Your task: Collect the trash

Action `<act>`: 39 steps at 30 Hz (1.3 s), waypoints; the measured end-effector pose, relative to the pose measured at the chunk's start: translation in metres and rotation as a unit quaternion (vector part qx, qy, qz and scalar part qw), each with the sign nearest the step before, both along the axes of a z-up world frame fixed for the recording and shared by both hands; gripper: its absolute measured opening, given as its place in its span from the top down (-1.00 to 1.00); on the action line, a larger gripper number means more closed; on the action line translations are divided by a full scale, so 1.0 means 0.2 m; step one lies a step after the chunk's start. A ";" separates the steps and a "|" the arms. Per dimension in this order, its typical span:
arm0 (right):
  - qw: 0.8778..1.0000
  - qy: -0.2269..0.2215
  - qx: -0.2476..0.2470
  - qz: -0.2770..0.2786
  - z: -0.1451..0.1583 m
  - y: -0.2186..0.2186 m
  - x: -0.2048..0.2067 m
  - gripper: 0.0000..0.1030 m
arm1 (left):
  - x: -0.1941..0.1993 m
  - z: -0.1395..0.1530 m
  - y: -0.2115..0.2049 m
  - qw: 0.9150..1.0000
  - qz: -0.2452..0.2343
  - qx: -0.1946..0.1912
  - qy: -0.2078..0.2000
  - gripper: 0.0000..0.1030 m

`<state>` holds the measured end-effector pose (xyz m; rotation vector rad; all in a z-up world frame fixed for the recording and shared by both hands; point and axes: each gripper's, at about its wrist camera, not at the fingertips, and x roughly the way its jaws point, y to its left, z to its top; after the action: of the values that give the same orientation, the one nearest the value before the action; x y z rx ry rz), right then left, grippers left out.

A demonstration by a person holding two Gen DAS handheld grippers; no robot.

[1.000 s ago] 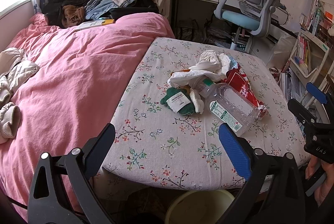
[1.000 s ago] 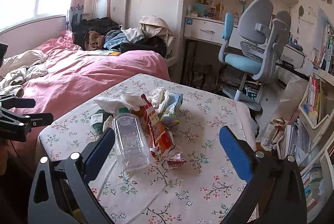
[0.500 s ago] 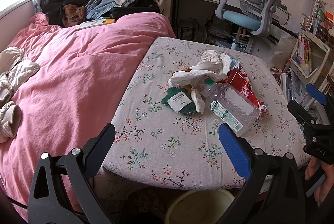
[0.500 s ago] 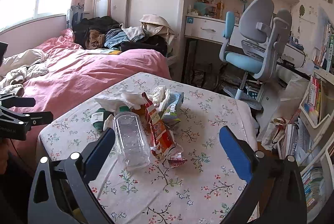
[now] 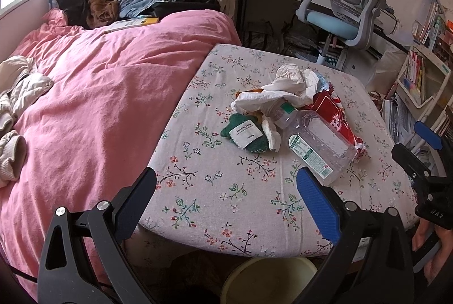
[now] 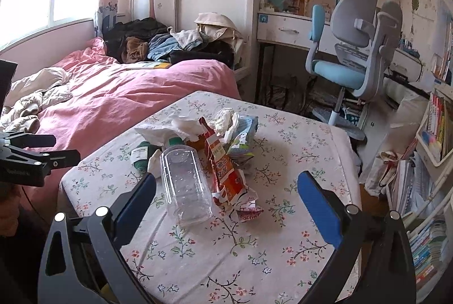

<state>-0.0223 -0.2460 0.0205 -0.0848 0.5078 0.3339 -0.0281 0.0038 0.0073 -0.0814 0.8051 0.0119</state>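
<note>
A pink duvet (image 5: 113, 94) covers the bed at nine o'clock, clothes (image 5: 136, 0) heaped at eleven; a blue-grey desk chair (image 6: 354, 49) stands at one o'clock.

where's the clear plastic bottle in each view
Left wrist view: the clear plastic bottle lies on its side right of centre, green cap pointing away, just beyond the left gripper.
Right wrist view: the bottle lies left of centre, between the open fingers of the right gripper.
Shared landmark: the red snack wrapper beside the bottle on the floral table.
</note>
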 end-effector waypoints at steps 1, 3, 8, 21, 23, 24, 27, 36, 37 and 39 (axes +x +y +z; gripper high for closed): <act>1.000 -0.003 0.004 0.001 0.00 0.00 0.00 -0.86 | 0.00 0.00 0.00 1.000 0.000 0.001 0.000 -0.86; 1.000 0.001 0.002 0.004 -0.01 0.01 0.00 -0.86 | 0.00 0.00 -0.01 1.000 -0.001 0.003 0.002 -0.86; 1.000 0.024 0.014 0.015 -0.01 0.00 0.03 -0.86 | 0.01 -0.01 -0.01 1.000 0.002 0.000 0.003 -0.86; 0.990 0.118 0.074 0.026 -0.11 0.03 0.40 -0.48 | 0.22 0.01 0.03 0.999 -0.020 0.032 0.003 -0.86; 0.987 0.136 0.079 0.022 -0.14 0.02 0.45 -0.43 | 0.29 0.00 0.01 0.998 -0.028 0.048 0.001 -0.86; 0.986 0.145 0.082 0.018 -0.16 0.00 0.47 -0.39 | 0.32 -0.01 0.00 0.998 -0.033 0.054 0.001 -0.86; 0.982 0.161 0.096 0.012 -0.18 -0.03 0.50 -0.31 | 0.43 -0.04 -0.05 0.995 -0.049 0.082 0.007 -0.86; 0.968 0.214 0.127 0.034 -0.25 -0.09 0.58 0.67 | 0.69 -0.13 -0.25 0.980 -0.106 0.168 0.005 -0.25; 0.967 0.213 0.134 0.038 -0.23 -0.10 0.57 0.73 | 0.72 -0.15 -0.26 0.980 -0.116 0.161 0.020 0.24; 0.966 0.208 0.147 0.043 -0.22 -0.12 0.57 0.88 | 0.76 -0.18 -0.25 0.981 -0.127 0.136 0.048 0.78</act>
<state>0.0915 -0.2696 -0.0226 0.2580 0.8668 0.5136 0.1237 -0.0465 -0.0278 0.2826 0.8986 -0.1167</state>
